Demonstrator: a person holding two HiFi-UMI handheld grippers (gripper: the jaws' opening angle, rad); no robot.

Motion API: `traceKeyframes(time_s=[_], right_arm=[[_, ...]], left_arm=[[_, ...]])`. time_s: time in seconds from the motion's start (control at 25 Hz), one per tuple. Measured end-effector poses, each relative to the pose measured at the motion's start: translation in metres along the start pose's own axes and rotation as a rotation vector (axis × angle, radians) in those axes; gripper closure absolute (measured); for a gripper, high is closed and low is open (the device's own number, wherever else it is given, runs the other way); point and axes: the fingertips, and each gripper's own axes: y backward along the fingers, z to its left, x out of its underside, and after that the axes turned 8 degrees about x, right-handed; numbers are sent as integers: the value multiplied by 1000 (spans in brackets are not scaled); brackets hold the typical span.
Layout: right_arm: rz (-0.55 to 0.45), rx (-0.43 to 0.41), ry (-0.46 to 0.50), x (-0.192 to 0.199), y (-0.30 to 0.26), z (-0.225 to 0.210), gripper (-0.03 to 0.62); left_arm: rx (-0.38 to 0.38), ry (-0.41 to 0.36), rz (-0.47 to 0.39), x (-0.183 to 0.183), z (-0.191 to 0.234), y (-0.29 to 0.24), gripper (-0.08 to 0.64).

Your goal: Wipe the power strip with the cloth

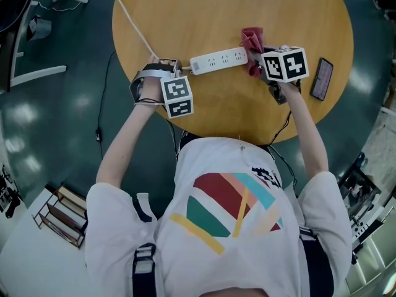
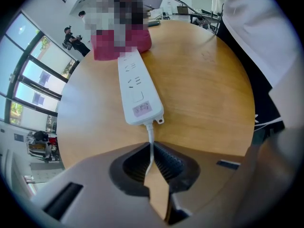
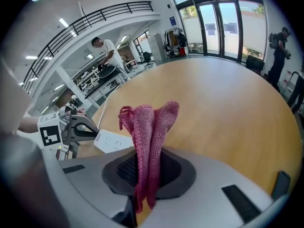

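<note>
Left gripper (image 2: pixel 151 164) is pinching the white cord (image 2: pixel 151 136) just behind the power strip (image 2: pixel 137 87), jaws narrow, anchoring it on the round table (image 2: pixel 204 94). Right gripper (image 3: pixel 146 172) is clamping the bunched red cloth (image 3: pixel 151 127). I am judging the wipe to be starting at the strip's far end; next I am needing a steady drag along the sockets towards the cord. Head view is showing cloth meeting that end; right gripper view is showing only a strip corner behind the cloth

Knitted cloth (image 3: pixel 151 127), smooth plastic power strip (image 2: pixel 137 87), wooden table (image 1: pixel 247 5).
</note>
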Motion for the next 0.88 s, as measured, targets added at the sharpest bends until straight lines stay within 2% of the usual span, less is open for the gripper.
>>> traceKeyframes(time_s=[0.36, 0.44, 0.52, 0.6, 0.68, 0.8, 0.88], right_arm=[[41, -42, -32, 51, 12, 15, 552], [20, -45, -26, 49, 16, 14, 552], [-44, -55, 37, 29, 23, 15, 553], [-112, -79, 184, -2, 33, 21, 552], [-143, -124, 413, -32, 39, 34, 552], [-87, -219, 813, -56, 29, 61, 552], [-15, -294, 1027, -62, 13, 83, 552]], left_arm=[[30, 2, -25, -1, 1, 0, 491], [31, 0, -30, -1, 0, -1, 490], [43, 3, -43, 0, -1, -1, 491], [57, 8, -55, 1, 0, 0, 490], [70, 14, -60, 1, 1, 2, 490], [85, 27, -59, 0, 3, 0, 489], [94, 35, -62, 0, 3, -2, 489]])
